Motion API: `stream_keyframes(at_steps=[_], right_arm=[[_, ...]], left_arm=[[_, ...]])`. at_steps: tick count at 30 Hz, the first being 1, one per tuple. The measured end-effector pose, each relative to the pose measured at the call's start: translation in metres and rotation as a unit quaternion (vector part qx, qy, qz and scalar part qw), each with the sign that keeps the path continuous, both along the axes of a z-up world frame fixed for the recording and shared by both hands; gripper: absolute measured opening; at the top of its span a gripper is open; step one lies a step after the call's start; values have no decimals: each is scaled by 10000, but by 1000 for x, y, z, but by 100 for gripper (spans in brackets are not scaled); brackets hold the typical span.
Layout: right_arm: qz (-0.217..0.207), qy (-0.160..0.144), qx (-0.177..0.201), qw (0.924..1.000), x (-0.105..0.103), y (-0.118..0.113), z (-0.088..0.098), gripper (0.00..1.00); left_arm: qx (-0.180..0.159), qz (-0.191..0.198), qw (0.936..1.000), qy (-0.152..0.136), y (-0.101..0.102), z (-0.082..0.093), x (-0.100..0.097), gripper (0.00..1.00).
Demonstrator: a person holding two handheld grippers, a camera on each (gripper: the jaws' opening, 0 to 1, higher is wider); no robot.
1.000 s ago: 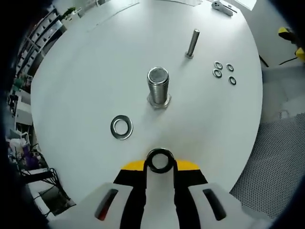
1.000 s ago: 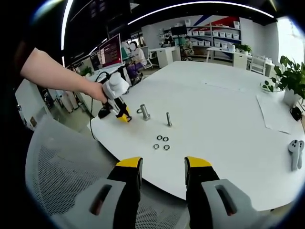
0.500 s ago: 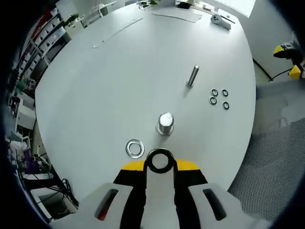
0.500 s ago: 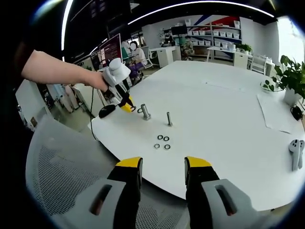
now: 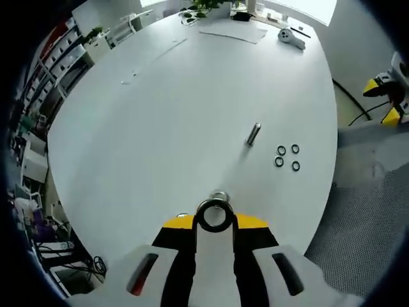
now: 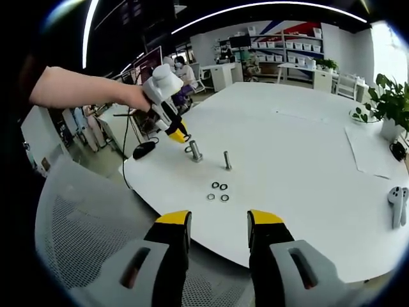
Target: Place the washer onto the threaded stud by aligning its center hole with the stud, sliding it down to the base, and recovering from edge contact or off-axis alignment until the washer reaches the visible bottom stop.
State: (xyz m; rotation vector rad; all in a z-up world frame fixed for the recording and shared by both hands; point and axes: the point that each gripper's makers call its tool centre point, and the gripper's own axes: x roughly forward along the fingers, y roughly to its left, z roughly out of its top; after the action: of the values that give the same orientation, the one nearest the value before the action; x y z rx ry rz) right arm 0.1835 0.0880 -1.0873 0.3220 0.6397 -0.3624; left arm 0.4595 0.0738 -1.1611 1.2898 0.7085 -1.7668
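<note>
My left gripper [image 5: 215, 222] is shut on a large steel washer [image 5: 215, 215], held edge-up between the yellow-tipped jaws. Just beyond the washer, far below, the top of the thick threaded stud [image 5: 219, 195] peeks out on the white table [image 5: 160, 115]. In the right gripper view a hand holds the left gripper [image 6: 178, 135] in the air, up and to the left of the thick stud [image 6: 195, 151]. A second large washer [image 6: 187, 149] lies flat beside that stud. My right gripper [image 6: 217, 233] is open and holds nothing, off the table's near edge.
A thin stud [image 5: 253, 134] stands to the right of the thick one, with several small washers [image 5: 287, 157] past it. A controller [image 5: 291, 38], paper [image 5: 233, 30] and a plant [image 6: 390, 109] are at the far side. A mesh chair [image 6: 83, 243] is under my right gripper.
My left gripper has risen well above the table with the washer still in it, so the thick stud looks smaller and now sits just behind the washer. The right gripper has not moved.
</note>
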Motion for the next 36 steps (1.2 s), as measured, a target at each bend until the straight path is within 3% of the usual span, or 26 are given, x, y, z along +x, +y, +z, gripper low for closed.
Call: stream_keyframes(at_steps=[12,17,21,23,30,36], right_arm=[[0,-15,-5,10000,0,0,1,38],[-14,-13,-1,10000,0,-1,0,38],[-34,-20,0,10000,0,-1,0,38],[-38,-14,0,10000,0,-1,0,38],[-36,10,13,10000,-1,-1,-1,38],[-51,7,16,10000,-1,-1,0,38]], left_arm=[[106,-66,9999,-75,-3,-4,-14,19],[137,-90,9998,-84,-9,-11,-8,19],[190,-154,9996,-172,-3,-7,-14,19],[202,-190,9994,-183,-9,-17,-7,19],[305,-320,9986,-298,-7,-26,-12,19],[396,-178,9984,-370,-11,-38,-6,19]])
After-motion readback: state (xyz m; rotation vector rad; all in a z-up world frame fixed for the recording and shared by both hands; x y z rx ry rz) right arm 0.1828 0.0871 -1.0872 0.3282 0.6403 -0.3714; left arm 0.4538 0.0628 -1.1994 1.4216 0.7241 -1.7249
